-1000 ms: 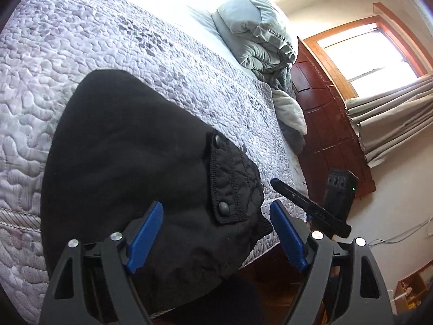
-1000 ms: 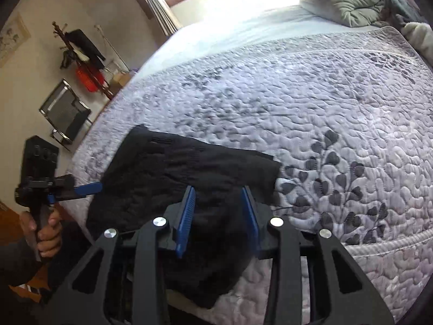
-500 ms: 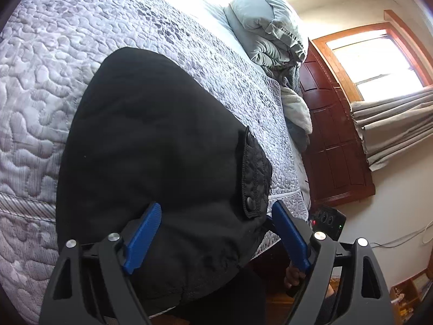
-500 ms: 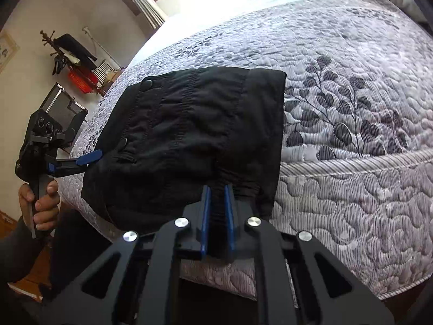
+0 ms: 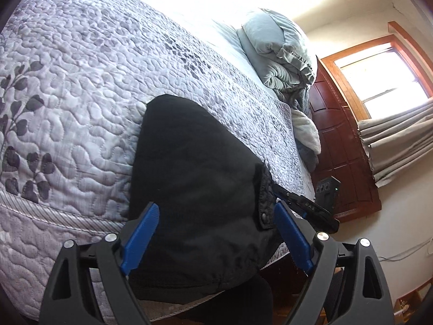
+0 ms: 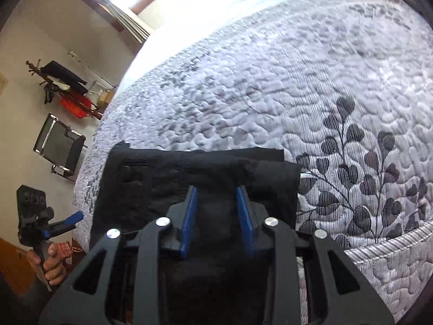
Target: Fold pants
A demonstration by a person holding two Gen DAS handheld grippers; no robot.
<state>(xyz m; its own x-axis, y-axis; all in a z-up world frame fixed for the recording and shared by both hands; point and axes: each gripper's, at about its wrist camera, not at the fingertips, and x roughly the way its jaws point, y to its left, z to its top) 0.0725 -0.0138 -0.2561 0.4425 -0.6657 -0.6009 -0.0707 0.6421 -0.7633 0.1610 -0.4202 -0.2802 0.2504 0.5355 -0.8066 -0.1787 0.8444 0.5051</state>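
Observation:
The black pants (image 5: 194,189) lie folded into a compact bundle at the near edge of the quilted bed, with a snap pocket flap (image 5: 263,197) at their right side. My left gripper (image 5: 216,233) is open and hovers over the bundle's near end, touching nothing. In the right wrist view the pants (image 6: 167,178) lie flat in layers. My right gripper (image 6: 216,211) is open just above their near part, with black cloth showing between the blue pads (image 6: 189,216). The left gripper (image 6: 65,222) also shows at the far left there.
The grey quilted bedspread (image 5: 81,81) covers the bed. A heap of pale bedding (image 5: 281,54) lies at the headboard end. A dark wooden door (image 5: 341,140) and curtains stand beyond. A chair (image 6: 59,146) and a coat rack (image 6: 62,84) stand by the wall.
My right gripper was shut on the pants' edge half a second ago and has opened. The left gripper has shifted over the bundle and stays open.

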